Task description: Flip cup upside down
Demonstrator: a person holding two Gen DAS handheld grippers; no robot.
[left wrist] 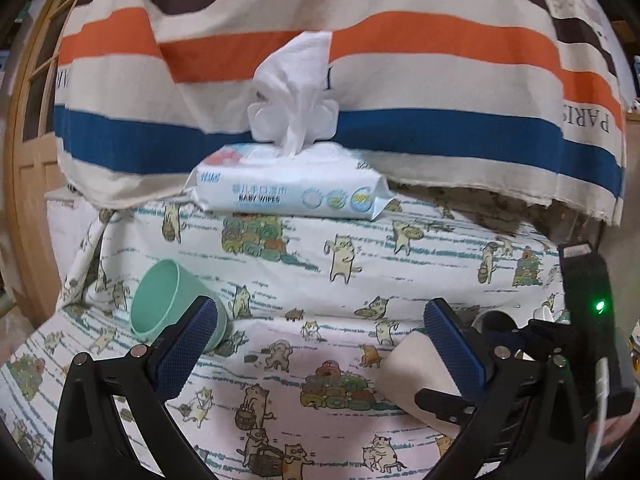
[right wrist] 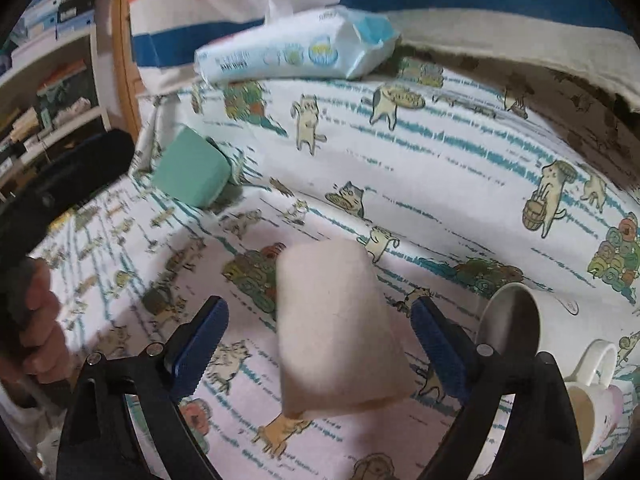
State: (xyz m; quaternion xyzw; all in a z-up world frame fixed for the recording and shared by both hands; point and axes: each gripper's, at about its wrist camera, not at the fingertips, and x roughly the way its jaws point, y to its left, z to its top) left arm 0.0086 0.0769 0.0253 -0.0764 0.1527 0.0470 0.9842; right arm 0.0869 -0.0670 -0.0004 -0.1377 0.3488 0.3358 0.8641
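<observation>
Two cups lie tipped on the cat-print cloth, each near a pair of wide-spread tongs.

The left tongs [left wrist: 320,344] stand wide with nothing between the pads; the mint-green cup [left wrist: 168,300] lies on its side at the far left of the surface [left wrist: 420,248], its mouth facing left, its base touching or just behind the left blue pad [left wrist: 186,350], and I cannot tell which. The right tongs [right wrist: 320,340] are also spread wide, and the pale pink cup [right wrist: 340,328] lies tilted between the fingers, apart from both pads. A white mug [right wrist: 592,396] and a round cream lid-like thing [right wrist: 512,320] sit to the near right. A baby wipes pack [left wrist: 292,184] rests at the far edge under the striped cloth [left wrist: 320,40].
</observation>
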